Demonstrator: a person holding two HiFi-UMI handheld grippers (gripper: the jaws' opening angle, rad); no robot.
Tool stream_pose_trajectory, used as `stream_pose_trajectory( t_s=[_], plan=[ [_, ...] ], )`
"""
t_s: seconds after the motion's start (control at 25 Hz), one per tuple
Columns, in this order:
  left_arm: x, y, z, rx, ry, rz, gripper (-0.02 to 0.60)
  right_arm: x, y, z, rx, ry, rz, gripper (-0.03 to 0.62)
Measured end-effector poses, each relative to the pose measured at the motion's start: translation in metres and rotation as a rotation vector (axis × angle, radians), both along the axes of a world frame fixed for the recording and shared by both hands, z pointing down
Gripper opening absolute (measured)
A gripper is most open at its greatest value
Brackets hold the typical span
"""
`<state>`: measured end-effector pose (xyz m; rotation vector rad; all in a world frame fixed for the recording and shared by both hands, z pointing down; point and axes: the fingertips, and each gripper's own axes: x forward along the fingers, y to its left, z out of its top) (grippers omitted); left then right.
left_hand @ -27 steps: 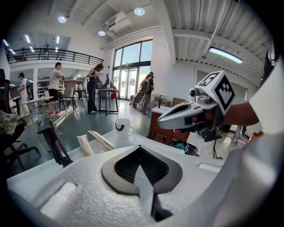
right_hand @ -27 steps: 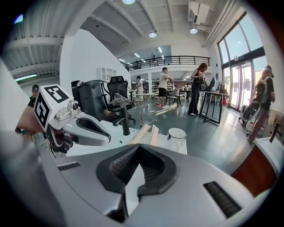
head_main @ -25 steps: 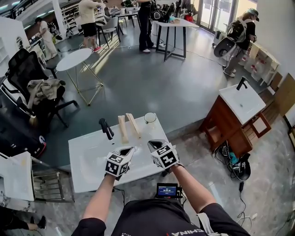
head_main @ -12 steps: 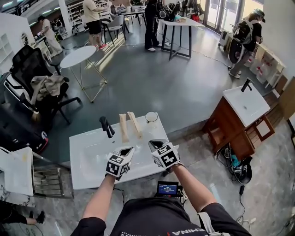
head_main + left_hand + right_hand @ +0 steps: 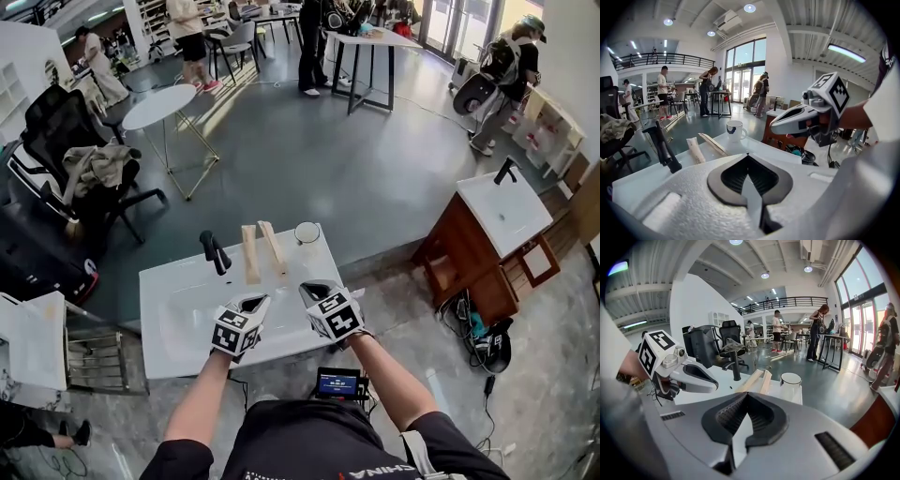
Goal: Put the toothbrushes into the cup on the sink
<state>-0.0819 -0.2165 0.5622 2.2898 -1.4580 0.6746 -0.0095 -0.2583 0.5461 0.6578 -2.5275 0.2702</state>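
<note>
Toothbrushes (image 5: 261, 251) flat on sink (image 5: 183, 314), ahead of left claw (image 5: 255, 303), right claw (image 5: 311, 289), both closed

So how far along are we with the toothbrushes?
Nothing looks done: the toothbrushes lie on the sink left of the cup, none in it. Nothing is in hand: the left gripper and right gripper are shut and empty over the near edge. Both pickups and placements are left.
</note>
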Motion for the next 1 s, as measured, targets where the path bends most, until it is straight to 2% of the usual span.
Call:
stream_pose_trajectory(
  t_s=[0.16, 0.32, 0.56, 0.76, 1.0],
  plan=[
    [0.004, 0.002, 0.003, -0.008, -0.001, -0.008, 0.009, -0.003, 0.0, 0.004, 0.016, 0.004, -0.033, 0.009],
    [0.001, 0.003, 0.009, -0.028, -0.025, 0.005, 0.009, -0.013, -0.001, 0.017, -0.026, 0.005, -0.053, 0.009],
    [-0.018, -0.006, 0.035, -0.074, 0.011, -0.018, 0.009, -0.031, -0.011, 0.04, -0.057, 0.043, -0.058, 0.012],
    [-0.023, -0.025, 0.054, -0.099, 0.052, -0.016, 0.009, -0.044, -0.026, 0.065, -0.09, 0.073, -0.038, 0.048],
    [-0.038, -0.045, 0.067, -0.112, 0.097, -0.021, 0.009, -0.067, -0.049, 0.093, -0.074, 0.129, -0.018, 0.112]
  ],
)
